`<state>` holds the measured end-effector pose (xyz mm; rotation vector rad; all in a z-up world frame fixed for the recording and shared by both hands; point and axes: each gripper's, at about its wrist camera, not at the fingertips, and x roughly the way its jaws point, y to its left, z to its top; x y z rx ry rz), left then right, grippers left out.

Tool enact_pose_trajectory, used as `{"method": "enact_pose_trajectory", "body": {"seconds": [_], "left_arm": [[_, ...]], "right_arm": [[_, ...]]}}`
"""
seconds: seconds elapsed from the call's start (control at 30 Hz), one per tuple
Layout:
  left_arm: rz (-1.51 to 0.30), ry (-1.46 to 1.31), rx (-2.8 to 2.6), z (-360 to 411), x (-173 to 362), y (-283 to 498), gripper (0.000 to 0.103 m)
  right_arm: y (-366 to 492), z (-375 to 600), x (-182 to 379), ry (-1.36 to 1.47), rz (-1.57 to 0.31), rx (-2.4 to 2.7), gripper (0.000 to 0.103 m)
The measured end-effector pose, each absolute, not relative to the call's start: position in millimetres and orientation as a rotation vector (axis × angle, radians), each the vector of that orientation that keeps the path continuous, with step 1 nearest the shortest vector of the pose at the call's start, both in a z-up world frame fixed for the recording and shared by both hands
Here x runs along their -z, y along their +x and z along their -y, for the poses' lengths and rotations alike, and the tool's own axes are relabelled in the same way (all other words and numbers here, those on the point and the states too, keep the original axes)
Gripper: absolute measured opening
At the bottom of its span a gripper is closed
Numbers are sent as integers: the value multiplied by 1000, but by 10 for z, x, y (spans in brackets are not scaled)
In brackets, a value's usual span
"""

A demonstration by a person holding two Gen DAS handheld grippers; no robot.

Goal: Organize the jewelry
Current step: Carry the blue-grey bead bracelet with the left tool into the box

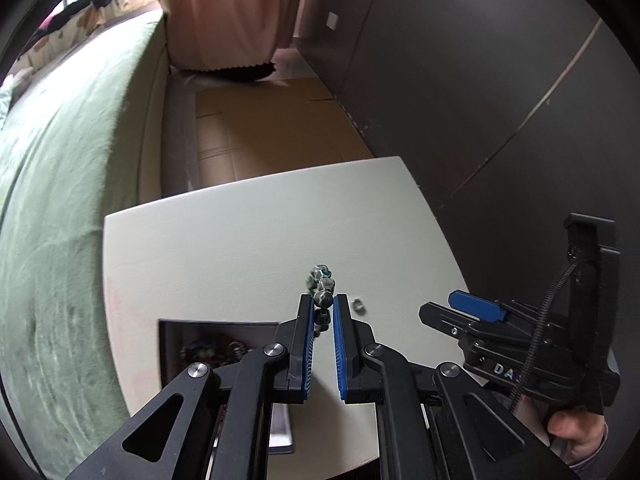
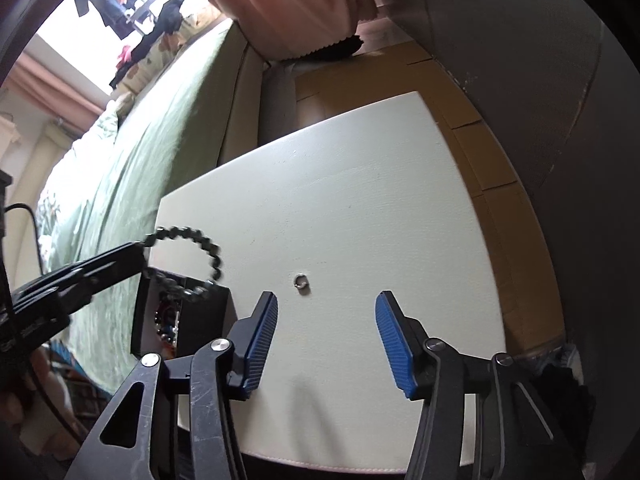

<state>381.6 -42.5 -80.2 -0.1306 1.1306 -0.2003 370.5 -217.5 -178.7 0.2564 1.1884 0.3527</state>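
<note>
My left gripper (image 1: 323, 302) is shut on a dark beaded bracelet (image 1: 322, 284) and holds it in the air above the white table (image 1: 240, 248). In the right wrist view the bracelet (image 2: 188, 240) hangs as a loop from the left gripper (image 2: 136, 250), just over an open dark jewelry box (image 2: 200, 320). The box (image 1: 216, 344) holds several beaded pieces. A small silver ring (image 1: 357, 305) lies on the table to the right of the left fingertips. My right gripper (image 2: 326, 300) is open and empty, with the ring (image 2: 300, 280) just beyond its fingertips.
A bed with a green cover (image 1: 60, 200) runs along the table's left side. Flat cardboard (image 1: 272, 128) lies on the floor beyond the table. A dark wall (image 1: 500, 80) stands on the right. A pink curtain (image 1: 224, 8) hangs at the back.
</note>
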Motion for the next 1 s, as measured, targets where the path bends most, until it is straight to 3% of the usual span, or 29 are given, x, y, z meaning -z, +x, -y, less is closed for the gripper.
{"method": "enact_pose_trajectory", "body": {"seconds": [0.4, 0.77, 0.87, 1.0], "left_arm": [[-1107, -198, 111, -199, 708, 3538, 9], [-1108, -245, 57, -547, 738, 3370, 9], [-1109, -247, 61, -565, 732, 3341, 9], [-1109, -259, 84, -535, 734, 3340, 9]], "right_arm": [[3943, 1602, 2006, 82, -1291, -372, 23], [4055, 1361, 2254, -52, -1333, -334, 20], [4041, 1274, 2311, -126, -1320, -306, 14], [4014, 1308, 2288, -120, -1318, -303, 13]]}}
